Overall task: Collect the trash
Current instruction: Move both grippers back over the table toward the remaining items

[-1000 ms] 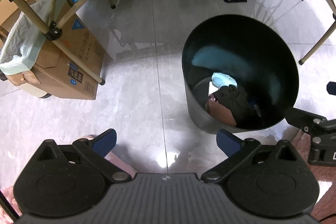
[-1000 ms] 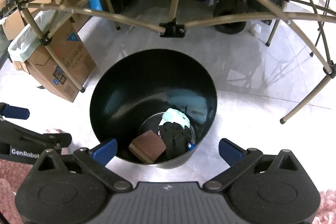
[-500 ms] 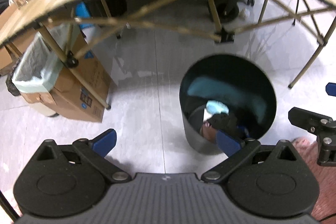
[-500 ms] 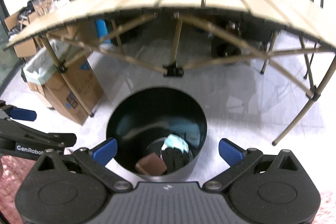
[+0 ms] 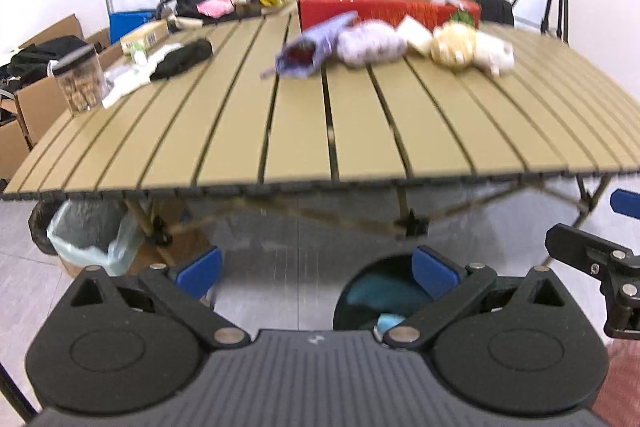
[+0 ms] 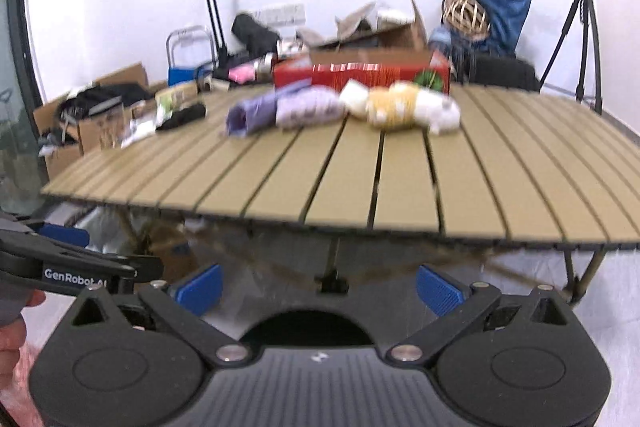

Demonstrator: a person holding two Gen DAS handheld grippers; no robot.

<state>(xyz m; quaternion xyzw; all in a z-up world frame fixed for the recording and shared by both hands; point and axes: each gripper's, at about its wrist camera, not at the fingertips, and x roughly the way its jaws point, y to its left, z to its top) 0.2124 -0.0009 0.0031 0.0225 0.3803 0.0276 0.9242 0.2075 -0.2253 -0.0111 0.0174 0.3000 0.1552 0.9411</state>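
Note:
Both views look across a tan slatted table [image 5: 304, 131] [image 6: 400, 171]. On its far half lie a purple wrapper [image 5: 310, 49] [image 6: 256, 113], a pale purple bundle [image 5: 370, 45] [image 6: 310, 109], a yellow bundle [image 5: 454, 47] [image 6: 394, 107] and white pieces [image 5: 494, 55] [image 6: 440, 115]. A black bin [image 5: 384, 297] [image 6: 306, 329] stands on the floor below the near edge, with blue trash showing inside. My left gripper [image 5: 318, 273] is open and empty. My right gripper [image 6: 318, 285] is open and empty too. Both hang in front of the table's edge, above the bin.
A red box [image 5: 384, 7] [image 6: 360, 73] stands behind the bundles. A clear jar [image 5: 78, 81], a black pouch [image 5: 182, 59] and white paper sit at the table's left. Cardboard boxes and a lined bin [image 5: 86, 239] are at left; a tripod [image 6: 580, 27] at right.
Both grippers have risen and tilted up from the bin, so the table top is now in view instead of its underside. The fingers stayed open and empty.

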